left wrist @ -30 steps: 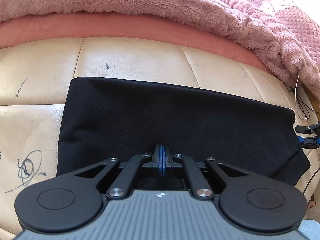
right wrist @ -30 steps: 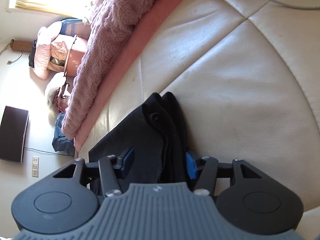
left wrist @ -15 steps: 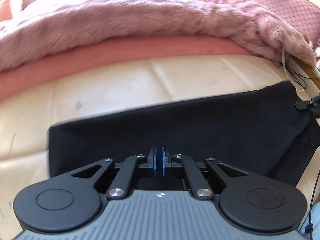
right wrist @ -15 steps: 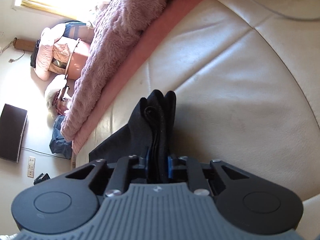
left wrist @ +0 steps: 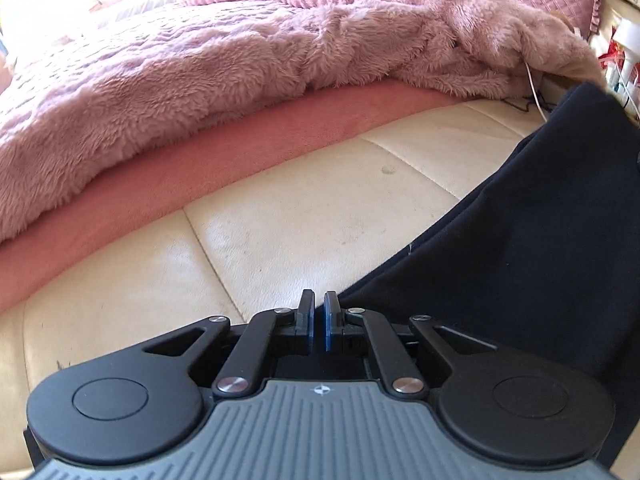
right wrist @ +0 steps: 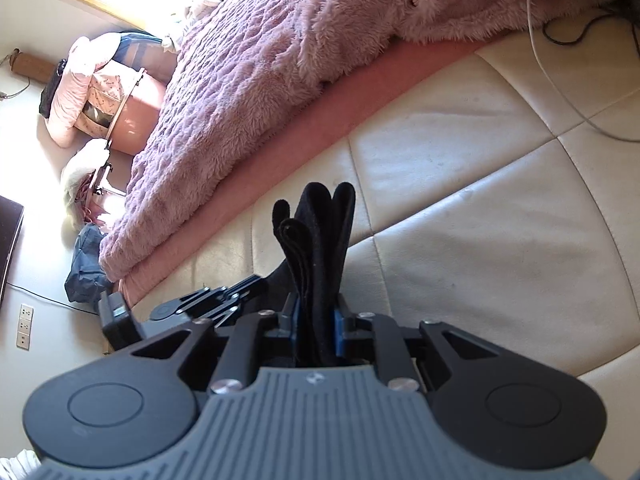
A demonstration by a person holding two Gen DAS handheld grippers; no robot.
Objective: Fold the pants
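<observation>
The black pants (left wrist: 540, 248) hang lifted at the right of the left wrist view, draping down over the cream leather cushion (left wrist: 304, 216). My left gripper (left wrist: 317, 326) sits low over the cushion, its blue pads nearly together with a thin gap and nothing between them; the pants' edge lies just to its right. My right gripper (right wrist: 316, 328) is shut on a bunched fold of the pants (right wrist: 320, 240), which sticks up past the fingertips. The left gripper also shows in the right wrist view (right wrist: 208, 304), to the left and a little ahead.
A fluffy pink blanket (left wrist: 240, 52) and a salmon sheet edge (left wrist: 224, 148) lie behind the cushion. A white cable (right wrist: 560, 92) runs across the cushion at the right. Clothes, a chair and a dark bundle (right wrist: 86, 264) are on the floor to the left.
The right gripper has closed on the pants' end and raised it. The left gripper has swung left off the pants, so the pants now hang at its right.
</observation>
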